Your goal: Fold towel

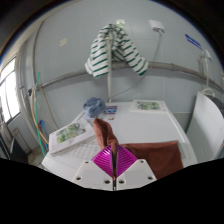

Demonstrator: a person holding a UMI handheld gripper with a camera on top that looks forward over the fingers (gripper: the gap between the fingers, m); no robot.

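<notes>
One brown towel lies on the white table; gripper is clamped on a raised corner; risk judged: thin pinch slips, fold collapses crooked.

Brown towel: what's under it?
The brown towel lies on a white table, one corner pinched up in the gripper, jaws shut on it. The tabletop beneath the cloth is covered.

brown towel, magenta-padded claw, green-and-white striped cloth hanging.
</notes>
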